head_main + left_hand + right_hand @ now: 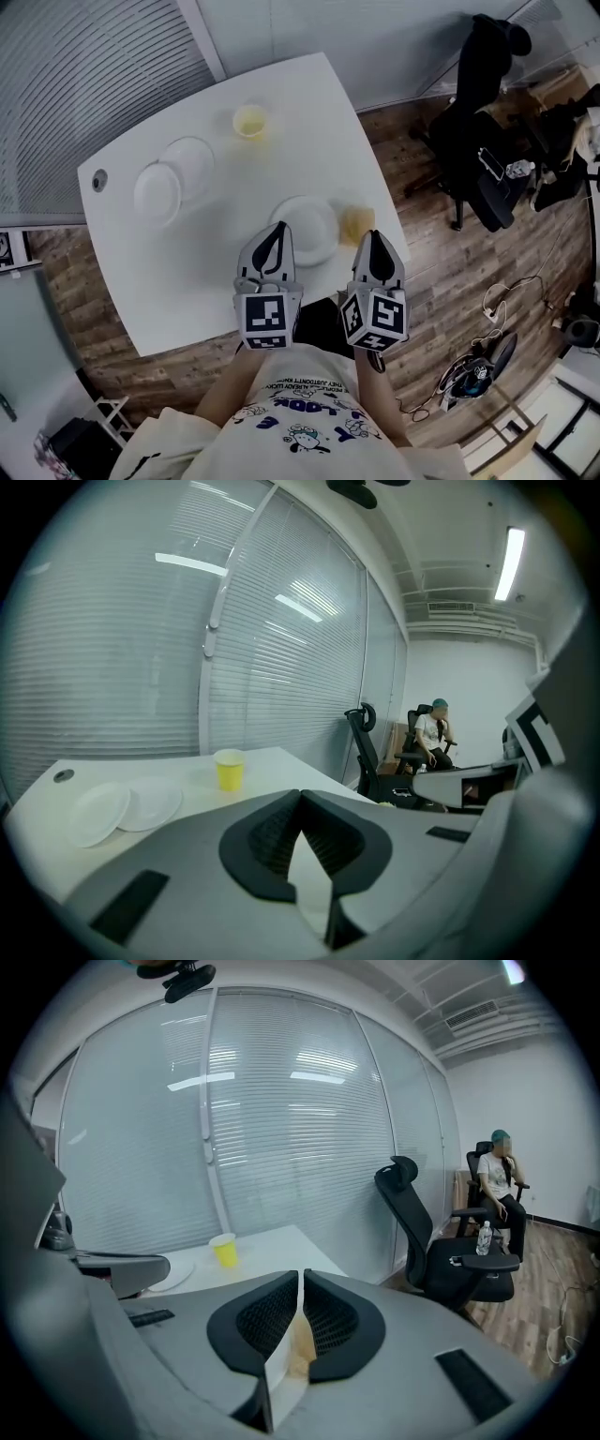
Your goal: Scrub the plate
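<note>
A white plate [314, 225] lies near the front edge of the white table [187, 272], with a yellowish sponge [357, 223] just to its right. My left gripper [279, 230] hovers over the plate's left edge. Its jaws meet at the tips with nothing between them [301, 795]. My right gripper [373, 234] sits just in front of the sponge and is shut and empty [301, 1273]. A sliver of the sponge shows through the gap behind its pads. Whether either gripper touches anything I cannot tell.
Two more white plates [173, 178] [122, 808] overlap at the table's far left. A yellow cup [250, 122] [228, 769] [223, 1250] stands at the back. A black office chair [473, 131] [427, 1241] is to the right on the wood floor. A person sits further off [499, 1176].
</note>
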A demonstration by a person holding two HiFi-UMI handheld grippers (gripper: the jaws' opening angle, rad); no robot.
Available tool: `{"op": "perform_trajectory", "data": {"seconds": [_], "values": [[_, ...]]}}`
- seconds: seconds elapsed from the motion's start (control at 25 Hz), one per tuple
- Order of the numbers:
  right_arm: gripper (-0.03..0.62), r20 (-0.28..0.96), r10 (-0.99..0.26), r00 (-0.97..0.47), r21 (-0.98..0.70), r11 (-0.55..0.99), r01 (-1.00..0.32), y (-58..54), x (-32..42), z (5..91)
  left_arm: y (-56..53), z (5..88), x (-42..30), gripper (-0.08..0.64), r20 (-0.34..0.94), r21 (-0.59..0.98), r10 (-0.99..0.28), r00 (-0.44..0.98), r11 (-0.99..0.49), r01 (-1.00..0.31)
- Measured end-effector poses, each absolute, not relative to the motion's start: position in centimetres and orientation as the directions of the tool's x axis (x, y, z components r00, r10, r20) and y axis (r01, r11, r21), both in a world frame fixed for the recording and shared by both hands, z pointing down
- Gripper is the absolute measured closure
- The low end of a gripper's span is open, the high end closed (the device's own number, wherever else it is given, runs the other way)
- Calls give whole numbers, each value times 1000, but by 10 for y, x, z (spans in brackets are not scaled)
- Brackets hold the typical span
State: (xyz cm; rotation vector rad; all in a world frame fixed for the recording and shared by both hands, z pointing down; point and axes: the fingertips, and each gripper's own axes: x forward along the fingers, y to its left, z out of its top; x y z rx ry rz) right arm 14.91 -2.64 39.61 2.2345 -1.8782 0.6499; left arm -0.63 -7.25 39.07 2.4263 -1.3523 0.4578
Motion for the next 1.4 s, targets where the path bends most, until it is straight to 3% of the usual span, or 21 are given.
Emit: {"op": "perform_trajectory", "data": {"seconds": [0.68,0.92,1.4], "values": [[531,500,-862,78,-147,-174,-974,-25,158,425,-69,419,-2,537,507,152,-708,492,-489,-859],[452,532,-846,47,-114,-127,-985,-31,159,436,-67,424,6,537,528,141,-698,484,-490,-860],[425,636,-772,-15,-109,-70,-992,-32,161,483,-71,441,11,537,571,140,-695,437,-442,-886]]}}
